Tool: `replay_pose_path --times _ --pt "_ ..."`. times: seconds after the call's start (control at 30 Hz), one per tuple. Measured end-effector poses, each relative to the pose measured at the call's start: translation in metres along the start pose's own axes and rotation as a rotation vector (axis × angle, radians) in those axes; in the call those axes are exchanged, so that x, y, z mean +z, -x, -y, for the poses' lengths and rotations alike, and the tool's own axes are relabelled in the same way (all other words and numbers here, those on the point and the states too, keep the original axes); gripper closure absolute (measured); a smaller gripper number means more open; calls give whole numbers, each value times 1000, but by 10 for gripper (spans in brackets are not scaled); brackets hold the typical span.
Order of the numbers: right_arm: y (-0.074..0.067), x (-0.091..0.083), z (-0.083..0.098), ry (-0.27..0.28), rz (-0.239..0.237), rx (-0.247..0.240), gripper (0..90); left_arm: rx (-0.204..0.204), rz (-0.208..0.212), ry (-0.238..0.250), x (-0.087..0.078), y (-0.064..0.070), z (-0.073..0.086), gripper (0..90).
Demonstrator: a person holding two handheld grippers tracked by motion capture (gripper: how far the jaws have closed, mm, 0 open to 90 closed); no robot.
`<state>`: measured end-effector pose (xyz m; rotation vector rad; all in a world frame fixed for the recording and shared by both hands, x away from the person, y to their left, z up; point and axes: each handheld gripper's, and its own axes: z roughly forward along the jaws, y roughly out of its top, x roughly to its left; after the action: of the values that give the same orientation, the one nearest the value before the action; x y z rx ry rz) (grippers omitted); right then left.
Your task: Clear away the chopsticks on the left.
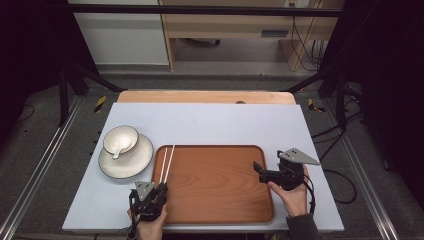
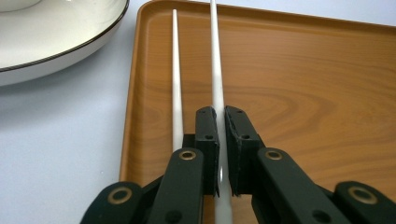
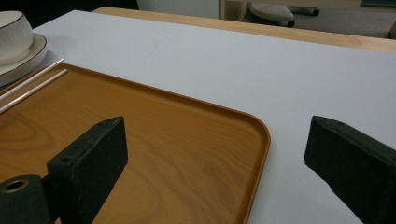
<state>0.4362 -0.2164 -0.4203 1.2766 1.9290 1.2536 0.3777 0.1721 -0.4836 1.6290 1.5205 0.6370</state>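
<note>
White chopstick (image 2: 217,84) clamped in left gripper (image 2: 221,140), lying on tray's (image 1: 220,207) left side beside its twin (image 2: 176,88). Right gripper (image 3: 215,154) wide open, empty, over tray's right rim. Bowl (image 1: 120,140), plate (image 1: 127,167) still on table (image 1: 225,125): loading likely early.

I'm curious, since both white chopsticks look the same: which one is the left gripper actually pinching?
The chopstick nearer the tray's middle; the left gripper is clamped on it. The other chopstick lies free beside the jaws, closer to the plate.
</note>
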Motion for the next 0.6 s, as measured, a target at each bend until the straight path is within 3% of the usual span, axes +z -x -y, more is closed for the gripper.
replay_pose_path --times 0.37,0.6 --pt "-1 0 0 -3 1 -4 63 -2 -9 -53 10 0 -4 841" --pt "-1 0 0 -3 -1 -6 64 1 -19 -56 11 0 -5 838"
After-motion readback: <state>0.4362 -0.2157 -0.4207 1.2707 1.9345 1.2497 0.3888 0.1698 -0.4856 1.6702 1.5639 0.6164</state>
